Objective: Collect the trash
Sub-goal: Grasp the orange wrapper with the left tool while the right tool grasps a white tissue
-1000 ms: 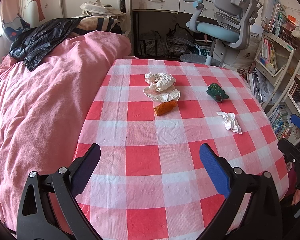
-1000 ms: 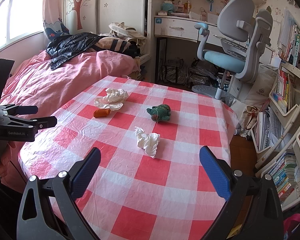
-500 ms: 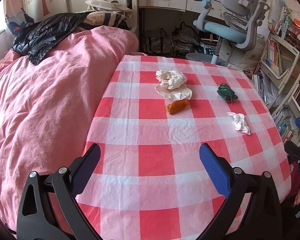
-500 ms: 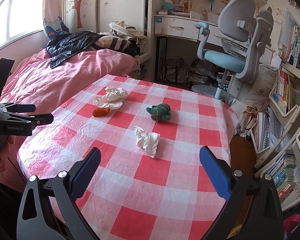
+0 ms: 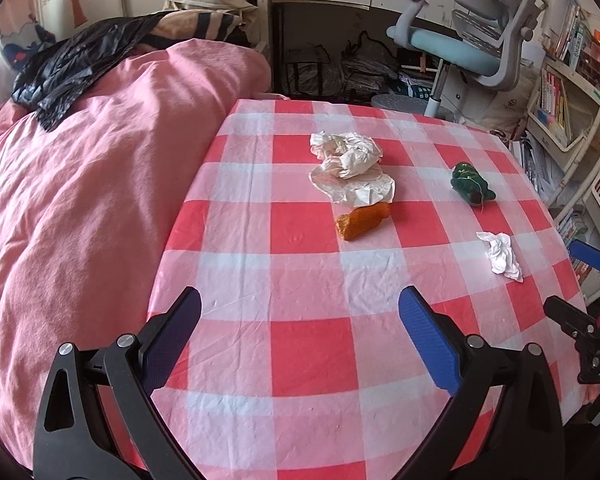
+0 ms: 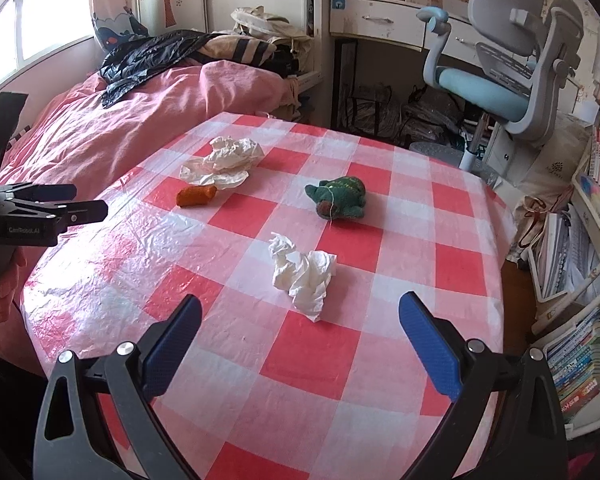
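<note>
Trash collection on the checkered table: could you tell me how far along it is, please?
Nothing looks collected yet. Both the left gripper and the right gripper are open and empty above the tablecloth. Nothing is in hand. Left on the table: the small crumpled tissue, the larger crumpled paper pile and the orange wrapper. The green plush toy also sits there.

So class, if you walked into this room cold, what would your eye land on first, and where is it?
The red-and-white checked tablecloth fills the middle of both views, scattered with litter: a crumpled white tissue nearest the open right gripper, and a bigger wad of crumpled paper with an orange wrapper beside it further back. A green plush toy sits between them, and a pink duvet lies left of the table.
</note>
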Motion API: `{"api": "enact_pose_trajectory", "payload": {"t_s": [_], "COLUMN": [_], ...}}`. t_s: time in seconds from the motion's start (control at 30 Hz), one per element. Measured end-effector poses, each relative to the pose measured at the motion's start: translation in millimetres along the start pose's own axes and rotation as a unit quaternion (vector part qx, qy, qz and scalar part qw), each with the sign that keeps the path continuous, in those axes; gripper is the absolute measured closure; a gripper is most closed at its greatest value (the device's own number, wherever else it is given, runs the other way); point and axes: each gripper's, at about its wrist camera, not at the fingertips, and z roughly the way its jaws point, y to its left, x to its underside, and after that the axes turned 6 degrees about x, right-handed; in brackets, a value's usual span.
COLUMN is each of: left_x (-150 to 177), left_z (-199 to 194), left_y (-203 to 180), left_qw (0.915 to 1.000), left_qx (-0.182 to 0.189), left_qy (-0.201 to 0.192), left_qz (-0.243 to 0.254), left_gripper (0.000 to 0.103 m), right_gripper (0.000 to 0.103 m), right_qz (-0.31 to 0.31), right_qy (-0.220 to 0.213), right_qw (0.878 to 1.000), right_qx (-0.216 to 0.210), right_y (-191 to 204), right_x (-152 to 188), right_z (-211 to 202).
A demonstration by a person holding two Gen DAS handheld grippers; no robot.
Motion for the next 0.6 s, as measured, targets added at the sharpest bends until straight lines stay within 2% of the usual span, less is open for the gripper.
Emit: {"api": "enact_pose_trajectory", "payload": {"t_s": [0.13, 0.43, 0.53, 0.6], "left_x": [-18, -43, -49, -53], "left_z": [27, 75, 86, 95], "left_y": [-4, -20, -23, -25], "left_qw": [1.0, 0.9989, 0.9983, 0.9978], "left_qx": [0.003, -0.006, 0.002, 0.01], "left_qy": [0.002, 0.002, 0.002, 0.011], "left_qz": [-0.006, 0.047, 0.059, 0.065], "left_gripper": [0.008, 0.008, 0.008, 0.018], "right_gripper": [0.009, 0.027, 0.034, 0.041], "right_qz": [-0.012, -0.011, -0.02, -0.02], "right_qy": [0.008, 0.04, 0.051, 0.059], "right_qw": [1.0, 0.999, 0.998, 0.997], "right_qx": [-0.008, -0.031, -0.032, -0.036], "right_y": [2, -9, -9, -10], "right_x": [-6, -16, -15, -15], "right_z": [13, 45, 52, 57]}}
